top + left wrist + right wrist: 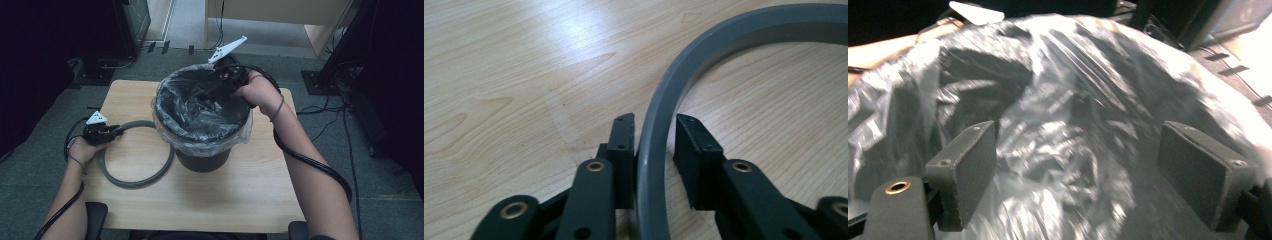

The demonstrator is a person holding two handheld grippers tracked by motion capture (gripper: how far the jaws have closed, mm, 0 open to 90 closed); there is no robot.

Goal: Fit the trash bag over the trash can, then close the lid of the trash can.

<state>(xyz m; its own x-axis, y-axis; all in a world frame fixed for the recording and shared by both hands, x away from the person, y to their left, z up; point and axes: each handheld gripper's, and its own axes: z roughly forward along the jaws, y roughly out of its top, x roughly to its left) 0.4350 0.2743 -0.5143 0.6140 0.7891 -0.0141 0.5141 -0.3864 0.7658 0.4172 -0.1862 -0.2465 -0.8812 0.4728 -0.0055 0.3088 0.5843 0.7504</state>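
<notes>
Between the two black jaws of the left gripper (654, 135) runs the rim of a grey plastic ring (664, 100). The jaws stand narrow around it: one pad lies against the ring's outer face, while a thin strip of wood shows between the ring's inner face and the other pad, so the grip is not closed on both sides. The ring lies flat on the wooden table (499, 75) and curves away up and to the right in the left gripper view. In the high view the left gripper (116, 132) sits at the ring's (137, 182) left edge, low on the table's (240, 200) left side, with the person's left hand (85, 147) behind it. The ring's far side lies just beside the foot of a black bucket (202, 161), which stands upright near the middle of the table and is lined with a clear plastic bag (200, 120) folded out over its rim. The right gripper (202, 95) reaches down into the bucket's mouth from the far right side, held by the right hand (257, 90). In the right gripper view its jaws stand wide apart with nothing pinched, the crumpled bag (1073, 130) spread between and beyond them.
</notes>
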